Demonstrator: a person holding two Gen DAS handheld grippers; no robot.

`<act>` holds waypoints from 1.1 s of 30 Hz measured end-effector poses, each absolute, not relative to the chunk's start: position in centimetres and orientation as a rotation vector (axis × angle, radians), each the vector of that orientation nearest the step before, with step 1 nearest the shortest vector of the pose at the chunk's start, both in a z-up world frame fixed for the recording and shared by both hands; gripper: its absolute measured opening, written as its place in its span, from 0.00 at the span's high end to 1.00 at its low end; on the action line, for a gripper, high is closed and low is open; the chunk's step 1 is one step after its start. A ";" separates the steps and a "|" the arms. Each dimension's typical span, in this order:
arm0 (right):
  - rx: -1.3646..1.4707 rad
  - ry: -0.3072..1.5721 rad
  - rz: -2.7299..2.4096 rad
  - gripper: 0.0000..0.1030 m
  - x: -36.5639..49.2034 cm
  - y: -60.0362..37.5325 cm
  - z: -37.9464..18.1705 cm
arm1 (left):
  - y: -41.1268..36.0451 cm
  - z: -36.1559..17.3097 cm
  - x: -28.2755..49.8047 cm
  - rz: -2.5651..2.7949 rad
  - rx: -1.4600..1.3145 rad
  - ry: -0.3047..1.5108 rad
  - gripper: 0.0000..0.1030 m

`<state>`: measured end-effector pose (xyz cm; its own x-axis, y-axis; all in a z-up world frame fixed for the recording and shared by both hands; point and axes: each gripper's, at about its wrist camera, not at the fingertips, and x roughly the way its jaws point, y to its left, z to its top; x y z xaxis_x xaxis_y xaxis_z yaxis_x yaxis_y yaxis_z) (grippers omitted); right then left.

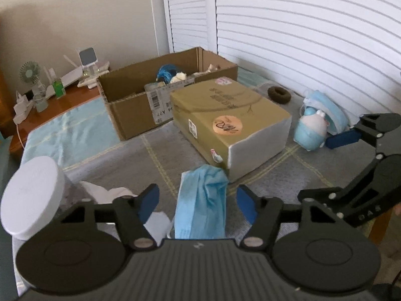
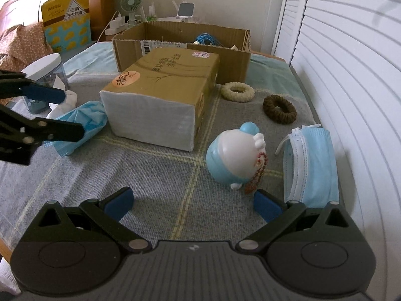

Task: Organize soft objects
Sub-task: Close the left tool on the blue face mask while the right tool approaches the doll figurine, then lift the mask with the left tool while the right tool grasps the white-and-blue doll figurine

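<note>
Going left to right from the tissue pack [image 1: 230,123]: a crumpled blue mask [image 1: 201,203] is found against its near-left corner, lying straight ahead between the wide-open, empty fingers of the left hand-held gripper [image 1: 198,202], long axis running away from it. To the pack's right, the plush toy [image 2: 235,158] is seen just ahead of the right hand-held gripper [image 2: 193,200], also spread wide, nothing held. Left is probably nearer its target.

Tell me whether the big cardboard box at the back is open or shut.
Open. The cardboard box has no flaps over its top, and a blue bundle and pale soft items show inside.
</note>
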<state>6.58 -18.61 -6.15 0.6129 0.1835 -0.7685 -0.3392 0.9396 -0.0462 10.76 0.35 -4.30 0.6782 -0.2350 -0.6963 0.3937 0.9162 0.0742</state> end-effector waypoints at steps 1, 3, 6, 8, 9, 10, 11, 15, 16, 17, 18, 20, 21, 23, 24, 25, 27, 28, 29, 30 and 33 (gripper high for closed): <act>-0.195 0.859 0.304 0.00 6.6 -18.6 -6.2 | 0.2 -4.5 11.1 -0.361 0.226 0.757 0.40; -0.194 0.855 0.305 0.00 6.5 -18.7 -6.2 | 0.1 -5.0 11.5 -0.373 0.225 0.772 0.42; -0.193 0.846 0.305 0.00 6.4 -18.7 -6.2 | 0.1 -5.5 12.0 -0.377 0.222 0.797 0.45; -0.193 0.840 0.306 0.00 6.2 -18.7 -6.3 | 0.1 -5.8 12.3 -0.382 0.208 0.821 0.50; -0.193 0.838 0.306 0.00 6.2 -18.7 -6.3 | 0.2 -5.9 12.3 -0.387 0.199 0.830 0.53; -0.193 0.837 0.306 0.00 6.2 -18.7 -6.3 | 0.2 -5.9 12.3 -0.392 0.193 0.834 0.54; -0.193 0.836 0.307 0.00 6.2 -18.7 -6.3 | 0.2 -5.9 12.1 -0.393 0.192 0.836 0.54; -0.193 0.831 0.307 0.00 6.1 -18.8 -6.3 | 0.1 -5.6 11.4 -0.432 0.174 0.850 0.55; -0.193 0.831 0.306 0.00 6.1 -18.7 -6.3 | 0.0 -5.6 11.3 -0.444 0.173 0.850 0.55; -0.194 0.831 0.305 0.00 6.1 -18.7 -6.3 | -0.1 -5.6 11.2 -0.445 0.177 0.848 0.55; -0.195 0.831 0.304 0.00 6.1 -18.7 -6.3 | -0.1 -5.7 11.2 -0.436 0.180 0.844 0.55; -0.200 0.833 0.296 0.00 6.1 -18.5 -6.2 | 0.2 -5.8 11.5 -0.409 0.167 0.843 0.55; -0.204 0.833 0.292 0.00 6.1 -18.5 -6.1 | 0.3 -5.9 11.7 -0.405 0.151 0.846 0.54; -0.218 0.821 0.272 0.00 6.1 -18.4 -6.0 | 0.5 -5.9 11.7 -0.403 0.141 0.844 0.54; -0.227 0.810 0.262 0.00 6.1 -18.4 -5.9 | 0.4 -5.9 11.7 -0.401 0.145 0.842 0.53; -0.229 0.805 0.255 0.00 6.2 -18.5 -5.8 | 0.4 -5.9 11.6 -0.400 0.147 0.840 0.53; -0.228 0.786 0.240 0.00 6.3 -18.6 -5.4 | 0.3 -5.9 11.6 -0.398 0.148 0.839 0.52; -0.227 0.776 0.234 0.00 6.4 -18.8 -5.3 | 0.3 -5.9 11.6 -0.398 0.148 0.838 0.52; -0.228 0.770 0.231 0.00 6.5 -18.8 -5.1 | 0.3 -5.9 11.6 -0.398 0.146 0.836 0.52; -0.234 0.764 0.229 0.01 6.6 -18.8 -5.0 | 0.3 -5.9 11.6 -0.399 0.144 0.835 0.52; -0.272 0.746 0.212 0.06 7.0 -18.6 -4.9 | 0.3 -5.9 11.7 -0.400 0.143 0.834 0.52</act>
